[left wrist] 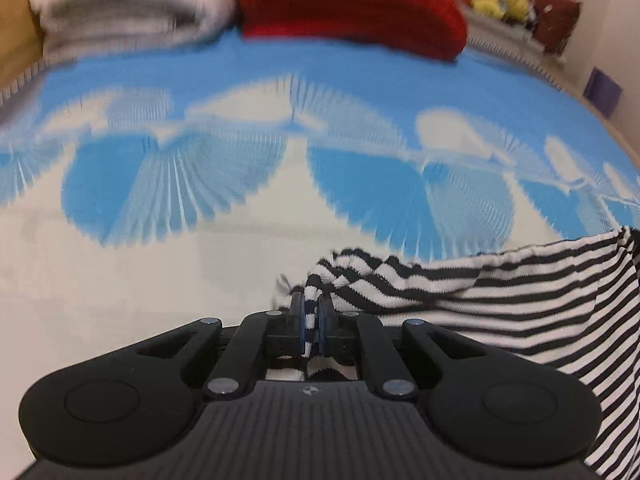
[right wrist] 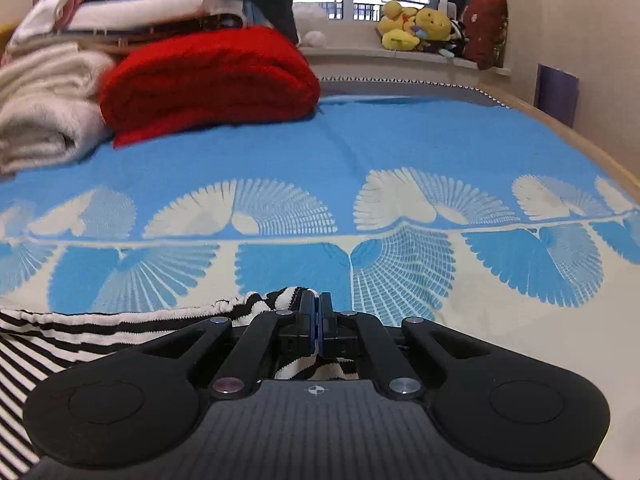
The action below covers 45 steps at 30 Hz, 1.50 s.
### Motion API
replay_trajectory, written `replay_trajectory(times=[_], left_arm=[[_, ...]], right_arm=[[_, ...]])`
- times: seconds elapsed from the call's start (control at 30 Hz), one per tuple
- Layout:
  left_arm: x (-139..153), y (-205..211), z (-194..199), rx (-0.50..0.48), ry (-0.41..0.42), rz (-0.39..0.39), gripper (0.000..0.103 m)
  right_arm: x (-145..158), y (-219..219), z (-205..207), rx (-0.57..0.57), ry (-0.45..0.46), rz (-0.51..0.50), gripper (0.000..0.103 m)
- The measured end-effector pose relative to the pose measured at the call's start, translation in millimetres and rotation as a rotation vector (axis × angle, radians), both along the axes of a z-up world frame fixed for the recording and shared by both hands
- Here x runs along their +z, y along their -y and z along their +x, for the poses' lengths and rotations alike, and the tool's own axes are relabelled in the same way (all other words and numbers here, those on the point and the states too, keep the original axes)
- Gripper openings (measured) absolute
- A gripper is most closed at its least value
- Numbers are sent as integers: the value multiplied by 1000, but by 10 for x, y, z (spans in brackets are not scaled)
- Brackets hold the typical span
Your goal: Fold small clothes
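A black-and-white striped garment (left wrist: 500,292) lies on the blue and cream bedspread (left wrist: 280,88). My left gripper (left wrist: 311,304) is shut on its left corner; the cloth runs off to the right and passes under the fingers. In the right wrist view the same striped garment (right wrist: 80,328) stretches to the left, and my right gripper (right wrist: 317,304) is shut on its right corner, with striped cloth bunched between and below the fingers. Both grippers sit low over the bed. The left wrist view is motion-blurred.
A folded red knit (right wrist: 208,80) and a folded cream fleece (right wrist: 44,120) lie at the far left of the bedspread (right wrist: 400,140), with stacked bedding (right wrist: 152,4) behind. Yellow plush toys (right wrist: 416,26) sit on the window ledge. The bed's wooden edge (right wrist: 560,132) runs along the right.
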<state>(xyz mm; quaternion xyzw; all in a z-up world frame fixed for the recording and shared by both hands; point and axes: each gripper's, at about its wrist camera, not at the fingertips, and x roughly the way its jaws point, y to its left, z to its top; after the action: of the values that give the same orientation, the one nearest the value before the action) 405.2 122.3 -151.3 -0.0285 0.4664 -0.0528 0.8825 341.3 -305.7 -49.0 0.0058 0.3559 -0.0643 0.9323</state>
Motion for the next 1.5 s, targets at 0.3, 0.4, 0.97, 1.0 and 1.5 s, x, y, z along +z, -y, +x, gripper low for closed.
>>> replay_trajectory(times=[0.3,0.4,0.97,1.0,1.5], left_arm=[[-152,-169,27,43,-112,-62,41],[-165,-176,-65,38,-170,-29,70],[278,-834,-1501,160,-287,-206,62],[218,-879,-1498,187,-314,-231,55],[-6,-833,-1450,61,-378,-198,13]], right_arm=[[-566,16,209,-21,-230,-32,1],[-489,-29,139,-5,-244,-34,5],[109,804,-1505,-117,-362,401,36],[14,833,-1570,-130,-390,435,36],[-128,906,-1666,-169,-441,445,5]])
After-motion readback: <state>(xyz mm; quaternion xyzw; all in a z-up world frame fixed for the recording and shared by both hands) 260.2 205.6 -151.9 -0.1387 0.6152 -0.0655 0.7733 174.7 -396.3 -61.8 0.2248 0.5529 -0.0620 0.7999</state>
